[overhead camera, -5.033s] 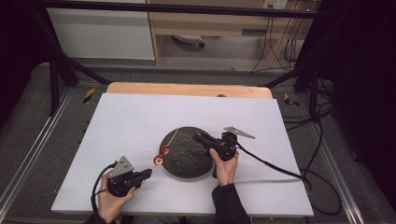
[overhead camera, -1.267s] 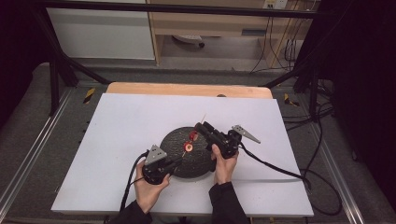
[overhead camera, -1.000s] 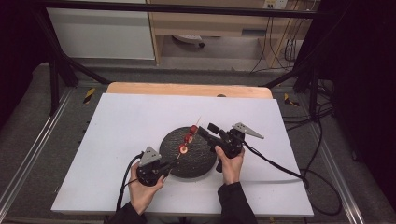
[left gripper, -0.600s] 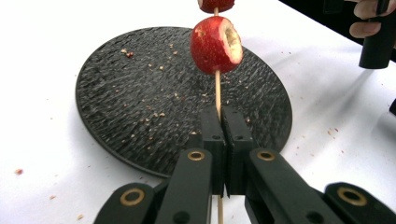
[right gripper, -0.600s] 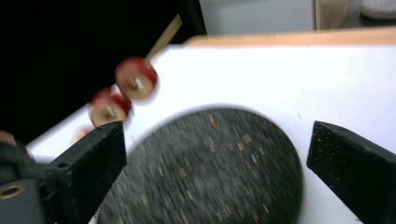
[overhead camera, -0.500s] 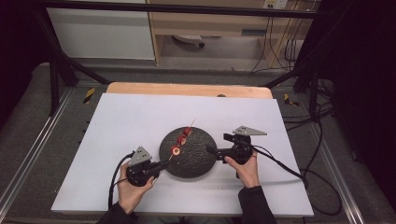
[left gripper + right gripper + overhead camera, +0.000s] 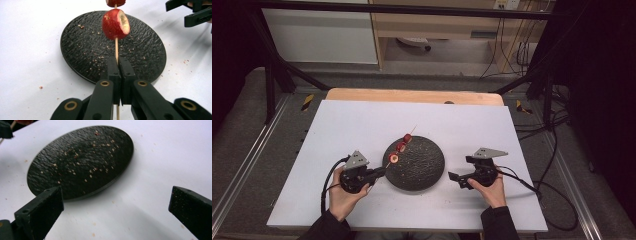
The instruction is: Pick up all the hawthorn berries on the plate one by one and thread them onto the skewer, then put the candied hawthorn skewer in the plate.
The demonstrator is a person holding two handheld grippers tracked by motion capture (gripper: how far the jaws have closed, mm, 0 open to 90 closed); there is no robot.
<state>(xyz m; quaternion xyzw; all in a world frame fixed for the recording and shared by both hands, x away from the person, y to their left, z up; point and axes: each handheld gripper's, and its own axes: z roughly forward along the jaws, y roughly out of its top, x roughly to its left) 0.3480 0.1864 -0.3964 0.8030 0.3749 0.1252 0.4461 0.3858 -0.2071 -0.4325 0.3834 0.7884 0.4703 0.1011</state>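
Note:
A thin wooden skewer [image 7: 116, 48] carries red apple-like pieces [image 7: 400, 146], the nearest one bitten or cut open [image 7: 115, 24]. My left gripper [image 7: 381, 171] is shut on the skewer's lower end [image 7: 119, 60] and holds it slanted up over the left rim of a round black textured plate [image 7: 422, 165]. My right gripper [image 7: 460, 168] rests low on the white table just right of the plate. Its jaws have just been opening and now stand wide apart [image 7: 115, 197] with nothing between them. The plate [image 7: 82, 162] lies ahead of it.
Small crumbs dot the plate [image 7: 140, 50] and the white tabletop [image 7: 362, 125]. A wooden strip [image 7: 412, 95] runs along the table's far edge. Cables [image 7: 537, 185] trail off to the right, and metal frame rails flank the table.
My right gripper has opened, left the skewer's upper part and moved right, off the plate. My left gripper has drawn the skewer slightly left, toward the plate's rim.

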